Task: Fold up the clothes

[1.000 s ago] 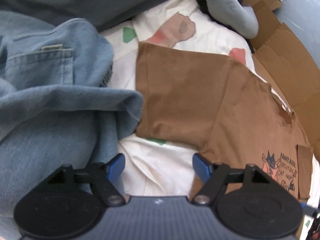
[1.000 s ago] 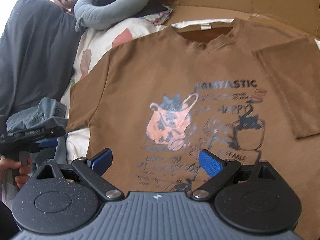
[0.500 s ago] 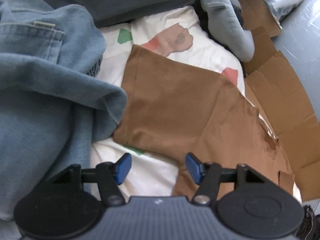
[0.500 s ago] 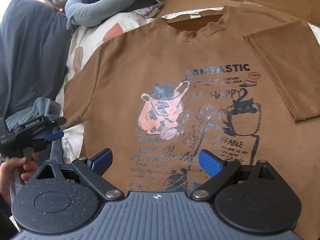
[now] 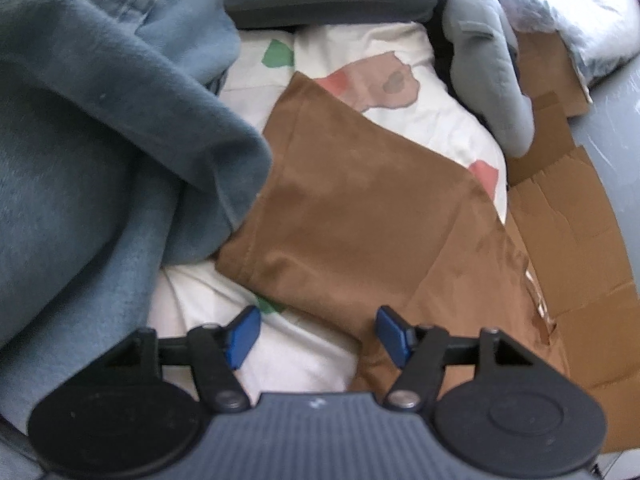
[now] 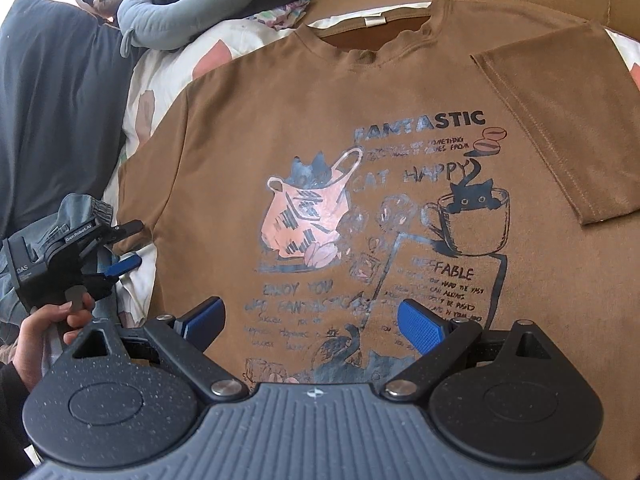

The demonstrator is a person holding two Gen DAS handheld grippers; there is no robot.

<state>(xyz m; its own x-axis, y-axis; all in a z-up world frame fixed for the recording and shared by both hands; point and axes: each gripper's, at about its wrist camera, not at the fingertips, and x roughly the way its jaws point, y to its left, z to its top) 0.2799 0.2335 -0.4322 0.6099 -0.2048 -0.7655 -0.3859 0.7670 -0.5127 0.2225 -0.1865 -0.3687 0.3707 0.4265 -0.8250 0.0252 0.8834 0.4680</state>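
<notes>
A bed with a white patterned sheet [image 5: 400,92] carries the work, with flattened cardboard [image 5: 568,240] under part of it and a grey neck pillow [image 6: 180,12] lying toward eleven o'clock in the right wrist view. The brown T-shirt [image 6: 340,120] lies spread flat, print side up, collar toward twelve o'clock. The right tongs [image 6: 310,316] hover over its lower hem area, spread with nothing between them. The left tongs [image 5: 316,332] are spreading wider, pads empty, poised over bare sheet just short of the shirt's sleeve [image 5: 340,200] at twelve o'clock. A heap of blue denim [image 5: 100,160] sits at nine to ten o'clock and laps over the sleeve's edge. The risk, as I judge it, is that the left tongs pinch denim or sheet along with the sleeve, so the fold drags the wrong cloth and wrinkles the shirt; a shallow bite on a single layer could also slip. Only the left wrist view shows the denim overlapping the sleeve. Only the right wrist view shows the whole printed front, the other sleeve [image 6: 560,128] at two o'clock, and the person's hand [image 6: 44,332] gripping the left tool's handle at eight o'clock.
</notes>
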